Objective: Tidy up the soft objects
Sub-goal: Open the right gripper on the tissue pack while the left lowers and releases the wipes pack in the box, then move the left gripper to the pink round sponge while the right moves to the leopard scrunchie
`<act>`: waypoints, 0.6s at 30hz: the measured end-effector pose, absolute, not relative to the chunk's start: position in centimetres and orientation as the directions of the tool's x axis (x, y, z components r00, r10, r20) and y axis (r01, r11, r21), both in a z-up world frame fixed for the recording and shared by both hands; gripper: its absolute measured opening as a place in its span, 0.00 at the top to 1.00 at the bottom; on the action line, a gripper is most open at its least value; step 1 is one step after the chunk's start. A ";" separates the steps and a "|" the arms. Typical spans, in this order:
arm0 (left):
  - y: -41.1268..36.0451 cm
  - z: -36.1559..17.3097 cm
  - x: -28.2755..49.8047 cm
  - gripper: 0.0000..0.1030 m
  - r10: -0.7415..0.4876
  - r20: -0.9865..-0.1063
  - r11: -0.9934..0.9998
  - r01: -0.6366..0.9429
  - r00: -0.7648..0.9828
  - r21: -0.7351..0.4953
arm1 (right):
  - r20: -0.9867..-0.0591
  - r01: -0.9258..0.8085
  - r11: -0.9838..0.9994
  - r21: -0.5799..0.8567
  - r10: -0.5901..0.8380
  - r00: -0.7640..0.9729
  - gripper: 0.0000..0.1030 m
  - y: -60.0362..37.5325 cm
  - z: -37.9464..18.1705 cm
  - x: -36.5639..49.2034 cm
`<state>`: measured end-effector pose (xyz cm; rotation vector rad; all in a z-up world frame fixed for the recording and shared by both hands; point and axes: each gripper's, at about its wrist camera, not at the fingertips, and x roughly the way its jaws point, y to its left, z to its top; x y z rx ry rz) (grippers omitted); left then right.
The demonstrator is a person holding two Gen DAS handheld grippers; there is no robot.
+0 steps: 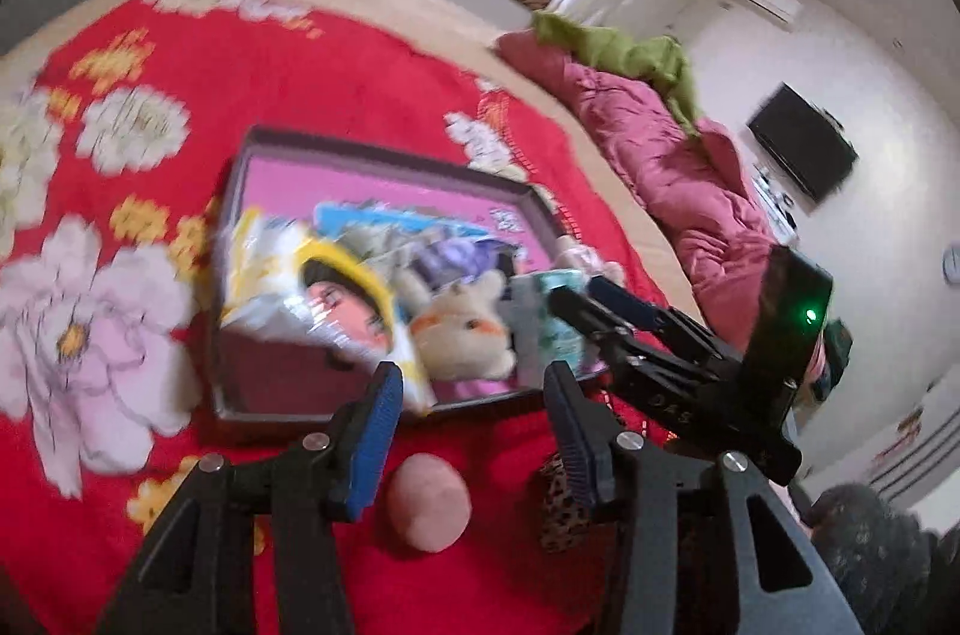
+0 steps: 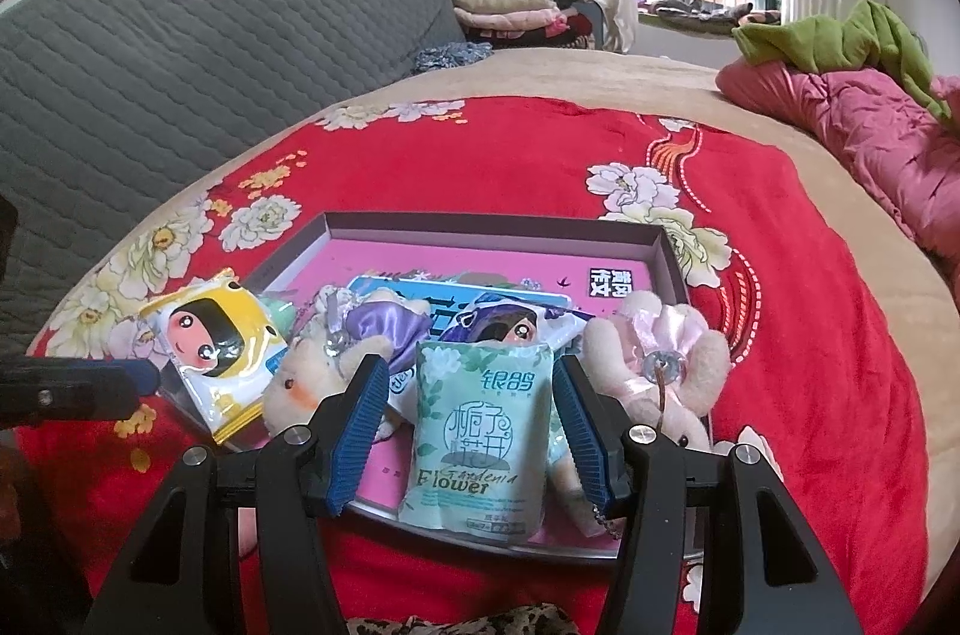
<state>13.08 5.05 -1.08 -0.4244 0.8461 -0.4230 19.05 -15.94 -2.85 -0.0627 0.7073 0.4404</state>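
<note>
A shallow box with a pink floor (image 1: pixel 264 155) (image 2: pixel 498 230) lies on the red flowered blanket. It holds a yellow tissue pack (image 1: pixel 324 299) (image 2: pixel 216 341), a cream plush (image 1: pixel 462 329) (image 2: pixel 312 377), a purple pack (image 2: pixel 510 323) and a pink plush (image 2: pixel 666 359). My right gripper (image 2: pixel 471 425) (image 1: pixel 576 302) is open around a mint "Flower" tissue pack (image 2: pixel 480 443) (image 1: pixel 555 323) at the box's near edge, pads apart from it. My left gripper (image 1: pixel 474 425) is open and empty above a pink ball (image 1: pixel 427 502) on the blanket.
A leopard-print item (image 1: pixel 564 503) (image 2: pixel 456 626) lies on the blanket near the ball. A pink quilt (image 1: pixel 672 179) (image 2: pixel 870 137) with a green cloth (image 2: pixel 840 35) sits at the bed's right. A grey headboard (image 2: pixel 180 65) stands at the left.
</note>
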 end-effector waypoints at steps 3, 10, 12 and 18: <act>4.1 -1.3 13.8 0.53 -0.499 -0.636 0.854 0.208 0.589 -0.478 | -0.639 -0.408 0.909 0.090 0.367 0.676 0.43 -16.1 -2.8 19.0; 4.2 -3.0 15.4 0.53 -0.469 -0.676 0.869 0.162 0.569 -0.467 | -0.640 -0.405 0.910 0.088 0.363 0.677 0.43 -16.1 -2.8 19.1; 4.4 -3.4 15.8 0.53 -0.469 -0.681 0.868 0.151 0.562 -0.473 | -0.641 -0.405 0.910 0.088 0.363 0.676 0.43 -16.1 -2.9 19.0; 4.4 -4.0 16.3 0.53 -0.465 -0.689 0.869 0.136 0.556 -0.476 | -0.637 -0.406 0.910 0.086 0.363 0.680 0.43 -16.0 -2.9 19.0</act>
